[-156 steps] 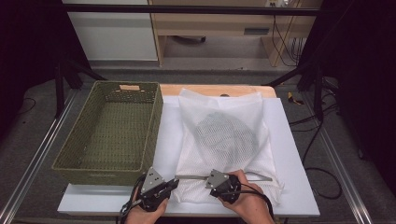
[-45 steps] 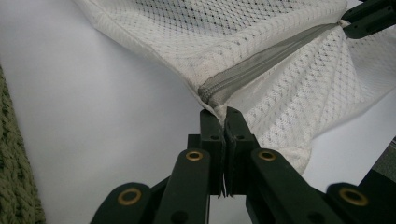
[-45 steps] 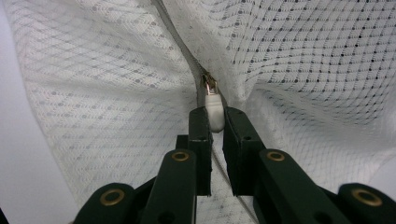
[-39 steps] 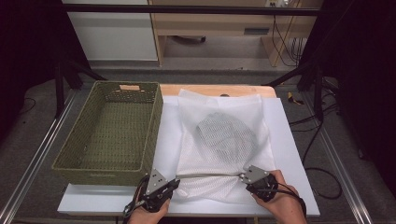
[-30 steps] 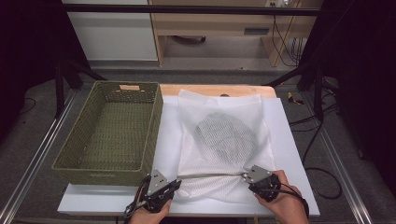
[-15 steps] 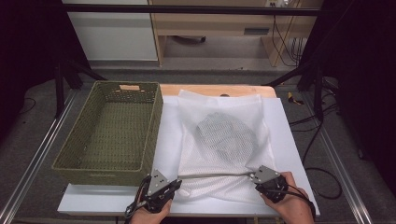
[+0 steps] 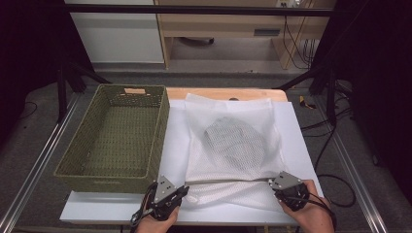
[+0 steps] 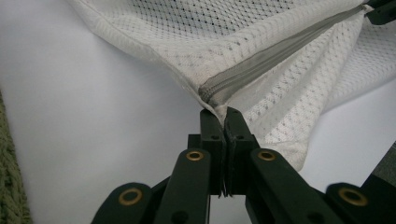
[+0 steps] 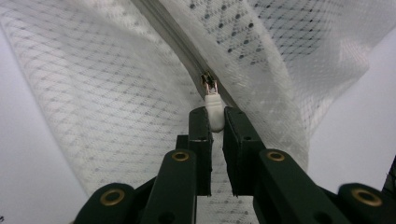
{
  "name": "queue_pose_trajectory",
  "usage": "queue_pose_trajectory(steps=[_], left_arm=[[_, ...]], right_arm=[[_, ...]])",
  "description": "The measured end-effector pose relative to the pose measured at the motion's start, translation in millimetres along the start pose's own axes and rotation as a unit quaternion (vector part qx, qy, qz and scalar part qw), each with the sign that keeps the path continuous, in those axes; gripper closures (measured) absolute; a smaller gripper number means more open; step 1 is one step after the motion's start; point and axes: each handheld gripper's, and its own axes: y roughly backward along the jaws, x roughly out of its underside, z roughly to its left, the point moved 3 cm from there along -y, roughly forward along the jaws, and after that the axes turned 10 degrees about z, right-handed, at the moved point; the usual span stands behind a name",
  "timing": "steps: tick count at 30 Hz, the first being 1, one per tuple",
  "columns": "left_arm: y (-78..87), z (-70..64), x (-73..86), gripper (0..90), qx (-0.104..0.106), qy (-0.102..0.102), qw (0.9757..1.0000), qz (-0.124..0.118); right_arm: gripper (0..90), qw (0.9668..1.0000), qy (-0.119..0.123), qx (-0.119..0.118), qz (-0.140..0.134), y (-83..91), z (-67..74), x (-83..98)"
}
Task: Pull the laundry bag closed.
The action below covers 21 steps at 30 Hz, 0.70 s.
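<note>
Along the near edge of the white desk (image 7: 301,131), a white mesh laundry bag (image 7: 233,145) lies beside the green wicker basket (image 7: 116,136). The left gripper (image 8: 223,122) pinches the bag's corner at the grey zipper's (image 8: 261,65) end. The right gripper (image 9: 215,116) clamps the white zipper pull (image 9: 213,108).

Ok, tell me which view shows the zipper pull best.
The right gripper view: the white zipper pull sits close up, pinched between the right gripper. The high view shows no more than the grey zipper line; the left gripper view shows the zipper's other end.
</note>
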Motion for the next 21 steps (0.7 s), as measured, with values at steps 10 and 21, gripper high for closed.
queue_pose_trajectory(steps=[10,21], left_arm=[[-2.3,-0.9,-1.3,89.1,-0.003,-0.005,1.0,0.002],[-0.7,2.3,-2.0,89.0,-0.002,0.003,1.0,-0.002]], right_arm=[[81.9,0.9999,-0.017,-0.001,-0.002,0.3,-6.7,5.2],[81.8,1.0,-0.003,0.003,0.003,-2.7,-3.0,2.2]])
